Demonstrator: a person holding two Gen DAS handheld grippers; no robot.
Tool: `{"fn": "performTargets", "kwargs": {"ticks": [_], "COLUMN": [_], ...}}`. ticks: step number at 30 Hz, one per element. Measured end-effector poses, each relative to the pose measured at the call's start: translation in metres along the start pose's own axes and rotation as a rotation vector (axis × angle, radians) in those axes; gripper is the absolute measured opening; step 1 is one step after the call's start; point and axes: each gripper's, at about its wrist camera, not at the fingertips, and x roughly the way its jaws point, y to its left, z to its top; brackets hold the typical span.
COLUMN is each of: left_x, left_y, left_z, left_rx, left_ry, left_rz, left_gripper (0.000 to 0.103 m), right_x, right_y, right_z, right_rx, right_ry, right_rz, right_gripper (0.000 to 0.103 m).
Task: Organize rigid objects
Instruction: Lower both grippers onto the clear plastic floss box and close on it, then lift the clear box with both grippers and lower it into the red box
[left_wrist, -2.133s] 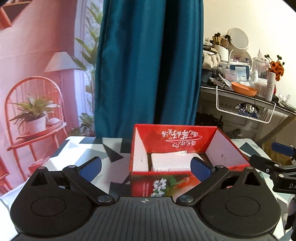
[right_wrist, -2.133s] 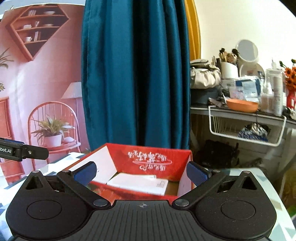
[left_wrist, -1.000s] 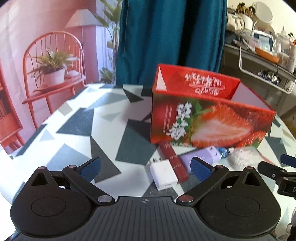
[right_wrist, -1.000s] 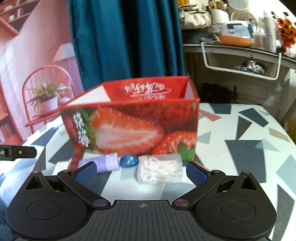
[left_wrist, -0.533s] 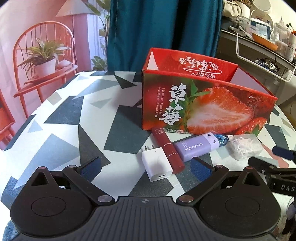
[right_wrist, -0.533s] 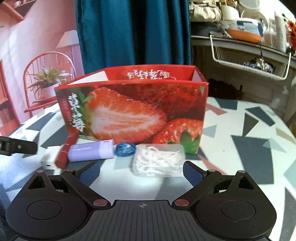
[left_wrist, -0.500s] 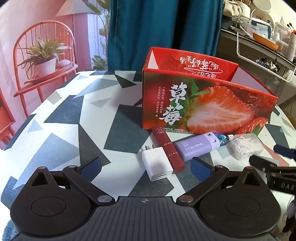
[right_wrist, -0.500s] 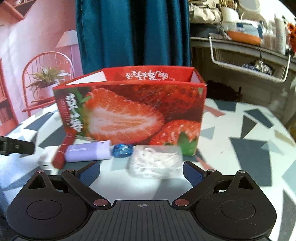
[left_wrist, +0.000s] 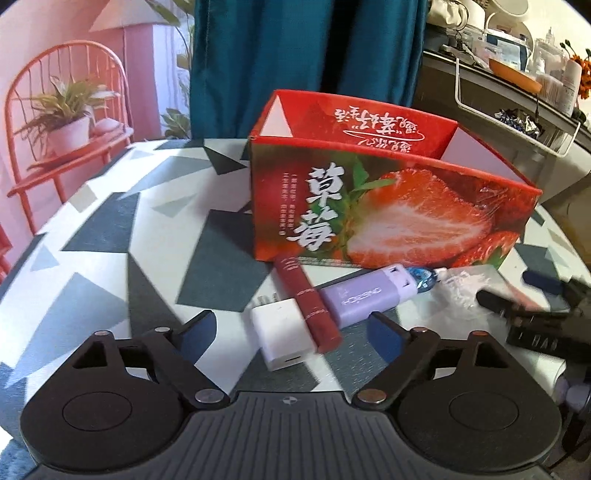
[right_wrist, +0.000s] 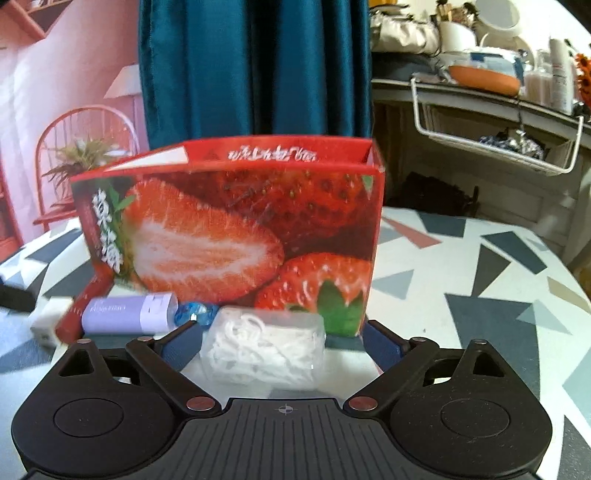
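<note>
Strawberry-print carton (left_wrist: 388, 218): open-topped red box, standing upright on the patterned tabletop (left_wrist: 110, 229). Thin card walls, likely light and easily dented; judged to be the receptacle, not a thing to grip.

5 loose items lie in a row just in front of the carton:

1. White charger plug (left_wrist: 284, 334): hard plastic block, prongs toward the carton, touching the red tube. Probably light, rigid, smooth; best taken across its 2 flat sides.
2. Dark red tube (left_wrist: 308, 304): slim, lying diagonally, one end against the carton's base. Stiff, round, liable to roll; grip across the middle.
3. Lilac stick-shaped case (left_wrist: 364, 295): rigid plastic, rests against the tube. Flat faces offer a sure hold at mid-length.
4. Blue wrapped piece (right_wrist: 194, 312): small, glossy, between the lilac case and the clear box; what it is cannot be told.
5. Clear box of white looped pieces (right_wrist: 264, 349): likely light with slick, slightly yielding walls; take by the 2 short ends, gently.

Left hand-held gripper (left_wrist: 291, 330): jaws wide, having just been narrowing, holding nothing; the plug and tube end lie between the fingers, untouched.

Right hand-held gripper (right_wrist: 282, 341): jaws wide, having just been narrowing, straddling the clear box; pads appear just off its ends, no hold yet.
</note>
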Motion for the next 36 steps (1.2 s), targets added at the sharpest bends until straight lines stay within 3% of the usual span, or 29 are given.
{"fn": "performTargets", "kwargs": {"ticks": [2, 10, 16, 20, 23, 25, 27, 29, 36], "left_x": [0.005, 0.031, 0.067, 0.085, 0.092, 0.097, 0.099, 0.101, 0.105], "left_y": [-0.005, -0.060, -0.088, -0.101, -0.103, -0.100, -0.097, -0.092, -0.089], "left_z": [0.005, 0.027, 0.035, 0.031, 0.026, 0.028, 0.029, 0.029, 0.030], "left_rx": [-0.004, 0.088, 0.034, 0.017, 0.002, -0.011, -0.020, -0.032, -0.038], "left_ry": [-0.005, 0.014, 0.107, 0.169, 0.188, 0.192, 0.191, 0.185, 0.171], "left_rz": [-0.027, -0.191, -0.322, -0.332, -0.332, -0.330, -0.325, -0.329, -0.341], "left_gripper": [0.086, 0.073, 0.064, 0.058, 0.053, 0.045, 0.038, 0.037, 0.039], "right_x": [0.003, 0.009, 0.012, 0.009, 0.008, 0.008, 0.007, 0.007, 0.014], "right_y": [-0.002, -0.004, 0.008, 0.010, 0.004, 0.001, -0.001, -0.004, -0.005], "right_z": [-0.003, -0.006, -0.008, -0.010, -0.010, -0.010, -0.010, -0.009, -0.009], "right_rx": [-0.002, -0.010, -0.069, -0.086, -0.062, -0.051, -0.039, -0.023, -0.012], "right_ry": [0.034, 0.054, 0.068, 0.056, 0.051, 0.049, 0.045, 0.047, 0.083], "right_rz": [0.007, 0.081, 0.107, 0.132, 0.180, 0.199, 0.205, 0.214, 0.217], "right_gripper": [0.083, 0.079, 0.070, 0.060, 0.059, 0.058, 0.051, 0.047, 0.049]}}
